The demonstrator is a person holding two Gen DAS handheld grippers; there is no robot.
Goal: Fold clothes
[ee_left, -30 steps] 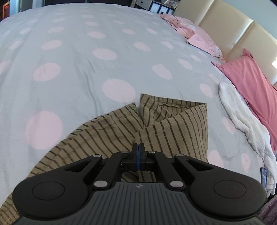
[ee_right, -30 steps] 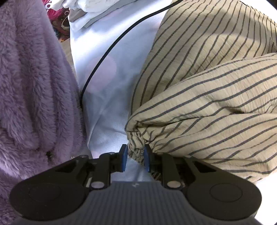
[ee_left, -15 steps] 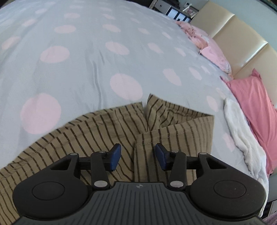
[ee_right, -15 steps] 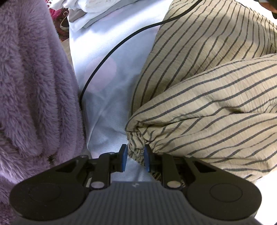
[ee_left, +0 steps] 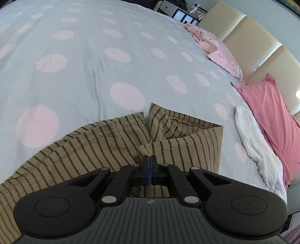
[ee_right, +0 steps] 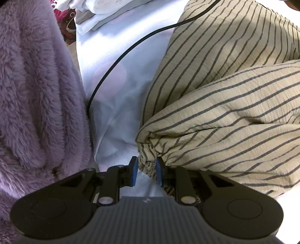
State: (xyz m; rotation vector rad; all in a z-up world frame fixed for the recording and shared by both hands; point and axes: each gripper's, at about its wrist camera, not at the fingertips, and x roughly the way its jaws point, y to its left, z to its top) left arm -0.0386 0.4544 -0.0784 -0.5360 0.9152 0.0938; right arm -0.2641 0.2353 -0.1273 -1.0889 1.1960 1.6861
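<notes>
Tan trousers with dark stripes (ee_left: 105, 142) lie on the grey bedspread with pink dots (ee_left: 78, 78), their leg ends folded over near the middle. My left gripper (ee_left: 150, 166) is shut just above the hem corner of the upper leg; no cloth shows between its pads. In the right wrist view the same trousers (ee_right: 225, 122) bulge up on the right. My right gripper (ee_right: 146, 173) is shut on their gathered waistband, which fills the narrow gap between the blue pads (ee_right: 134, 173).
A white towel (ee_left: 255, 148) and pink pillows (ee_left: 271, 116) lie along the cream headboard (ee_left: 249, 37) at right. In the right wrist view a purple fleece garment (ee_right: 37, 93) fills the left, a black cable (ee_right: 120, 63) crosses the sheet, and folded white laundry (ee_right: 97, 11) sits at top.
My left gripper was shut, opened half a second ago over the leg hem, and has shut again. The right gripper keeps its hold on the waistband and has barely moved.
</notes>
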